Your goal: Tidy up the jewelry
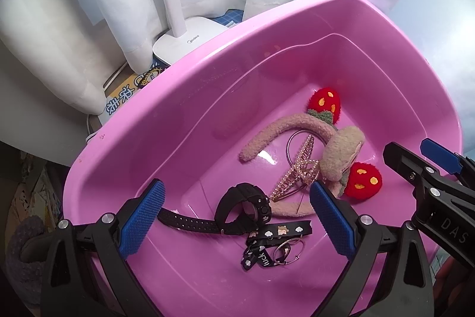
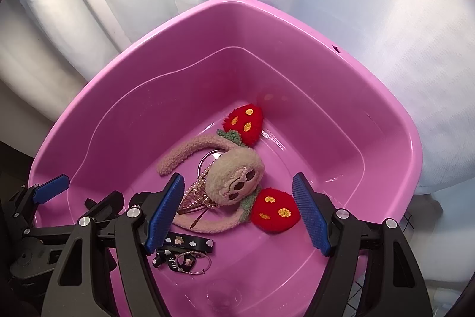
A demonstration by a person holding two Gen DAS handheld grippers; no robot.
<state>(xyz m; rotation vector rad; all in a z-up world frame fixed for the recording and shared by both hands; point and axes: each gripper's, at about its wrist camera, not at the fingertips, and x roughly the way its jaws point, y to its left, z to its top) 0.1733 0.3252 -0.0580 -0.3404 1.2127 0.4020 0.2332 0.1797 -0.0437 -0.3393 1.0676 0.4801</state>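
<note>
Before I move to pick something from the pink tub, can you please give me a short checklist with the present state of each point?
1. Left gripper jaws open, nothing between them: ok.
2. Right gripper jaws open, nothing held: ok.
3. All items lie inside the pink tub: ok.
4. Black watch lies free of other things: not ok, its strap touches the black lanyard.
5. Pearl hair clip lies free: not ok, it rests tangled against the plush headband and a metal ring.
6. Both grippers stand apart from each other over the tub: ok, but close.
</note>
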